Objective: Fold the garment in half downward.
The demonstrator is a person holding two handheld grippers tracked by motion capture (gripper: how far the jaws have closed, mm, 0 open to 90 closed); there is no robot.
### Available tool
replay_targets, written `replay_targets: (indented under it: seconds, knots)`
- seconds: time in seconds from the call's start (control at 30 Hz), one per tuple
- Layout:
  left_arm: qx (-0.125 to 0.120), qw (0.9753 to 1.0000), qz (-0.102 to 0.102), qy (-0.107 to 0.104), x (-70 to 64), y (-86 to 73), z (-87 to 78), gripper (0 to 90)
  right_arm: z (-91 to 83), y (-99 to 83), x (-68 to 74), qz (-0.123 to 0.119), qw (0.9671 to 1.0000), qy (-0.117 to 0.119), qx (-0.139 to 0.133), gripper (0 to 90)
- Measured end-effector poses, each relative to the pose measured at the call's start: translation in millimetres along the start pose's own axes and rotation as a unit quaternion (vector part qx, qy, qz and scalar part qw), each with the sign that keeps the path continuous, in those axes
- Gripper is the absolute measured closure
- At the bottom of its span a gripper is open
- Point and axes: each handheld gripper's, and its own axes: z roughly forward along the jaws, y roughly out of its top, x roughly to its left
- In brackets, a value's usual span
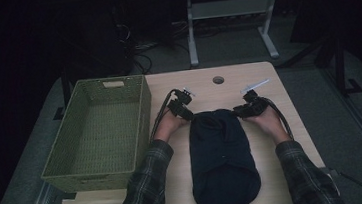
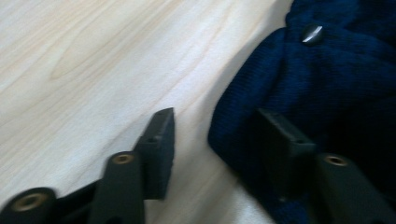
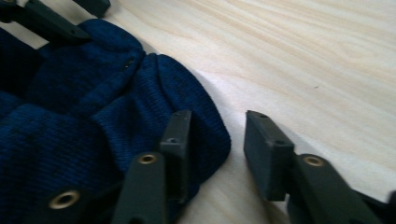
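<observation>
You're working at the far end of the dark navy knitted garment (image 1: 222, 163), which is lying flat along the middle of the pale wooden tabletop (image 1: 261, 74), its long body running back toward you and reaching the near edge. Your left hand-held gripper (image 1: 186, 112) is sitting at the garment's far left corner, and your right hand-held gripper (image 1: 242, 110) is sitting at the far right corner, so the two are facing each other across the top of the knit.

In the left gripper view, your left hand-held gripper (image 2: 215, 140) is standing wide open: one jaw is resting over bare wood, the other is lying on the navy fabric (image 2: 327, 93), and the rounded edge of the cloth is sitting in the gap between them. A small dark shiny button (image 2: 312, 33) is glinting on the knit farther along.

In the right gripper view, your right hand-held gripper (image 3: 217, 149) is open too. One jaw is pressing down on the folded edge of the knit (image 3: 93, 116), the other is hovering over the wood just beside it. Nothing is clamped on either side.

Off to your left, the olive-green woven rectangular basket (image 1: 142, 110) is sitting on the tabletop, just beside your left forearm and well apart from the garment.
</observation>
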Motion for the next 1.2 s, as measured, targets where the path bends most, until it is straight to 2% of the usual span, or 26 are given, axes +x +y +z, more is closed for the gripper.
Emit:
replay_targets:
  seconds: [0.1, 0.2, 0.27, 0.37, 0.47, 0.57, 0.63, 0.83, 0.93, 0.97, 1.1, 1.2]
  knots:
    - [-0.003, 0.9999, -0.003, -0.015, -2.2, 0.2, 1.0, 67.1, 0.9, 0.2, 0.9, 0.002, 0.9999, 0.01, 0.005, 70.7]
    - [0.0, 0.9997, -0.007, -0.021, -2.7, 0.2, 0.9, 73.3, 1.6, 0.6, 1.9, 0.006, 0.9998, 0.016, 0.007, 76.5]
    - [0.002, 0.9997, -0.01, -0.022, -3.4, 0.6, 0.7, 76.4, 1.6, 1.4, 4.0, -0.001, 0.9998, 0.015, 0.01, 80.5]
    - [0.004, 0.9996, -0.018, -0.021, -4.2, 0.9, 0.6, 78.7, 1.8, 4.2, 8.8, -0.014, 0.9997, 0.002, 0.019, 83.5]
    - [0.005, 0.9995, -0.025, -0.017, -4.9, 1.0, -0.1, 79.9, 2.5, 9.2, 15.3, -0.043, 0.9983, -0.019, 0.035, 84.4]
    - [0.011, 0.9998, -0.019, -0.002, -7.7, 2.8, -3.1, 80.6, 2.2, 14.1, 22.4, -0.076, 0.9948, -0.044, 0.051, 84.9]
    - [0.011, 0.9998, -0.014, 0.004, -7.9, 4.1, -6.8, 80.8, 0.9, 16.9, 24.3, -0.083, 0.9937, -0.051, 0.055, 85.1]
    - [-0.014, 0.9997, -0.009, 0.017, -11.7, 10.2, -24.0, 81.0, -11.6, 24.8, 26.3, -0.09, 0.993, -0.063, 0.044, 85.2]
    - [-0.021, 0.9995, 0.005, 0.025, -13.1, 15.0, -35.7, 81.0, -21.1, 32.5, 29.1, -0.099, 0.992, -0.069, 0.037, 85.2]
    - [-0.027, 0.9993, 0.002, 0.026, -14.1, 16.1, -38.6, 81.0, -25.2, 34.4, 30.0, -0.101, 0.9918, -0.071, 0.031, 85.2]
    - [-0.044, 0.9983, 0.016, 0.035, -17.9, 22.8, -54.8, 81.0, -37.3, 40.4, 31.7, -0.101, 0.9919, -0.075, 0.018, 85.2]
    - [-0.054, 0.9975, 0.018, 0.042, -20.9, 25.8, -62.3, 81.0, -45.9, 45.0, 34.8, -0.111, 0.9906, -0.08, 0.01, 85.2]
